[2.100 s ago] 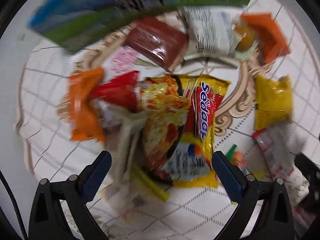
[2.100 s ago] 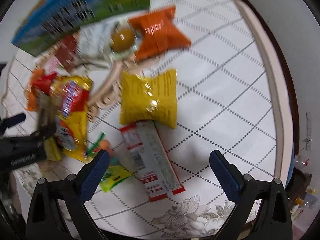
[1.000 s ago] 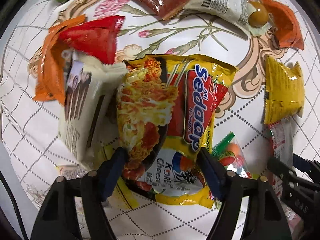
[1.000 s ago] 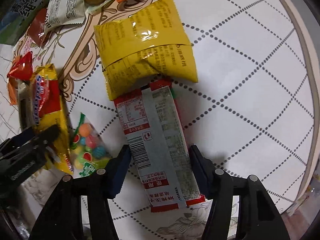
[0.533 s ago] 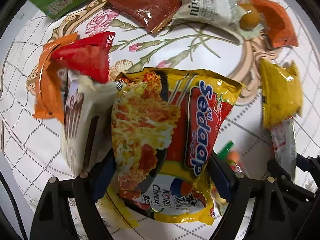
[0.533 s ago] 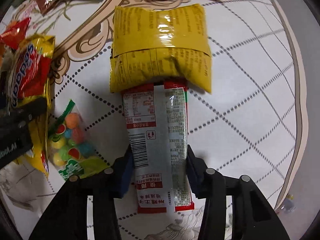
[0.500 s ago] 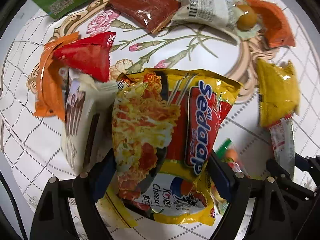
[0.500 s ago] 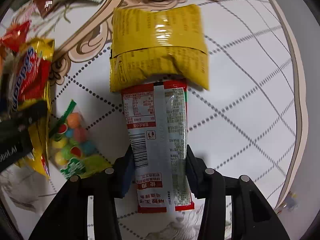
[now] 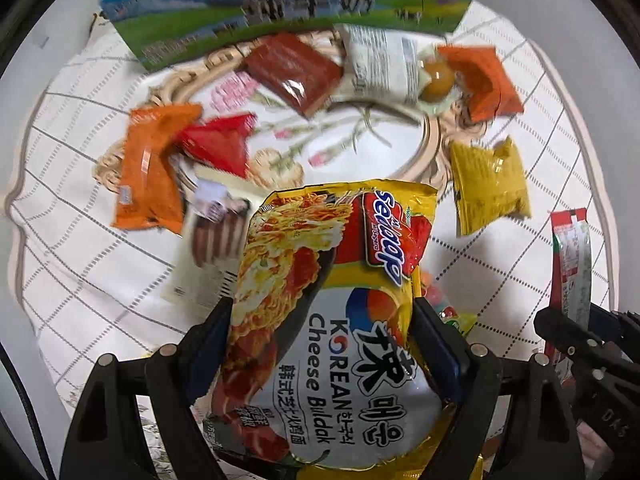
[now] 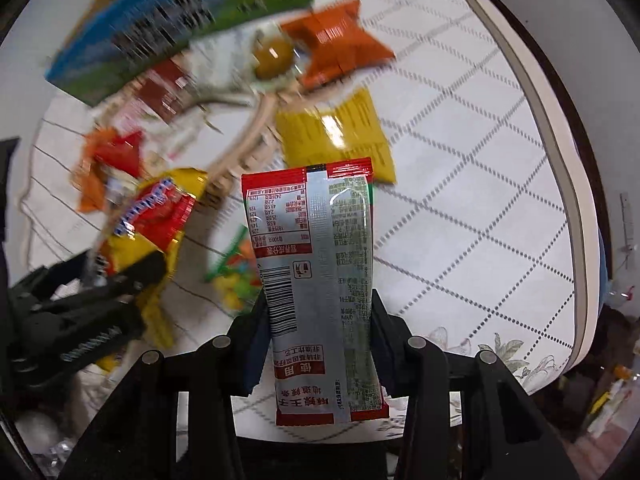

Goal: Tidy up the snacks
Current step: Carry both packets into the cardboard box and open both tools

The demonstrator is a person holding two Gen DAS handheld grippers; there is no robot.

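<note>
Left claw (image 9: pixel 320 344), pointing down over the bench (image 9: pixel 500 280), is clamped on the noodle packet (image 9: pixel 320 320): its 2 blue pads press the packet's left and right edges, and the yellow packet hangs clear of the cloth, its top end reaching away from the claw. Right claw (image 10: pixel 320 320) is clamped on the red-and-silver sachet (image 10: pixel 320 280), gripped by its long sides with most of its length standing out beyond the fingertips and its lower end between the arms. On the bench below lie a yellow pouch (image 10: pixel 336 136) just beyond the sachet's far end, an orange pouch (image 10: pixel 340 44), a candy bag (image 10: pixel 236 272) between the 2 claws, a white wafer pack (image 9: pixel 212 248) beside the noodle packet, and a blue-and-green carton (image 9: pixel 280 4) at the far edge, blurred.
</note>
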